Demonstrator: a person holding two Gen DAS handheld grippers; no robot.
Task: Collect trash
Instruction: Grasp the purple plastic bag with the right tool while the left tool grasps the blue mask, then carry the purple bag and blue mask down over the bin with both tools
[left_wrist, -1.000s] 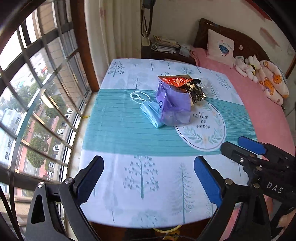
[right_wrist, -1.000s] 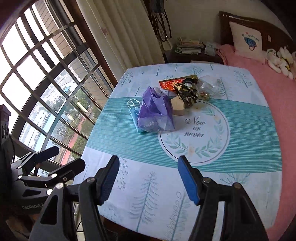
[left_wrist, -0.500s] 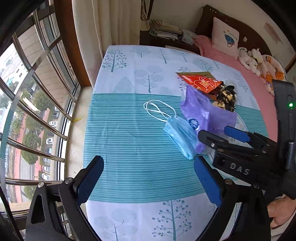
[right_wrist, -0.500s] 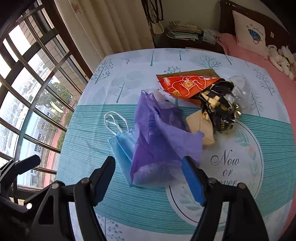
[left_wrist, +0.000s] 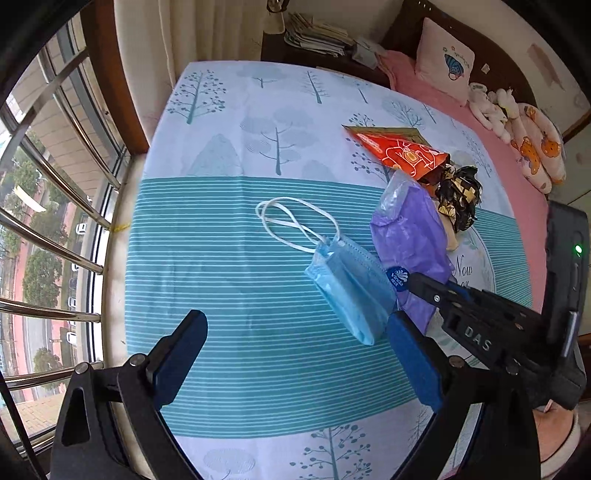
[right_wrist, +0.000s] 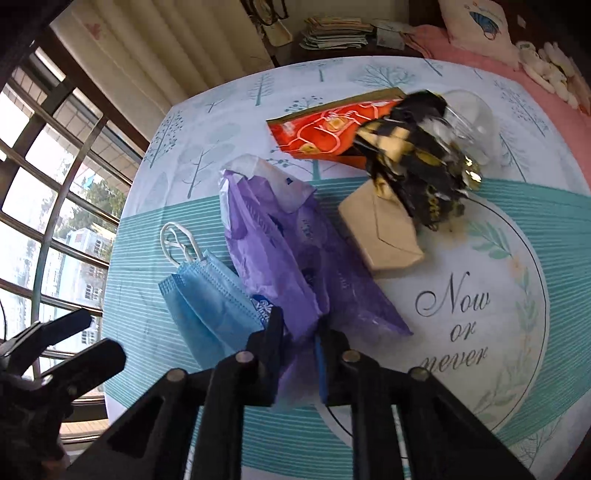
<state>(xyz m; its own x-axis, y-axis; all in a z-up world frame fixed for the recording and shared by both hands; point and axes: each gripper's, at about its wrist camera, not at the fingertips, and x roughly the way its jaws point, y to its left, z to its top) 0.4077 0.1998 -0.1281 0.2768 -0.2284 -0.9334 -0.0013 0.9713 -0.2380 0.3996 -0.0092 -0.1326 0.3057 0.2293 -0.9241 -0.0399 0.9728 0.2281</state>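
The purple bag (right_wrist: 295, 258) is being pinched at its near end by the closing right claw (right_wrist: 299, 354). The left claw (left_wrist: 295, 354) is being held apart above the tabletop (left_wrist: 221, 277). The blue mask (left_wrist: 351, 295), orange wrapper (right_wrist: 325, 133), black-gold wrapper (right_wrist: 417, 162) and tan packet (right_wrist: 380, 232) are lying uncollected.

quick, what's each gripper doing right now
left gripper: open, nothing in it
right gripper: jaws closing on the purple bag
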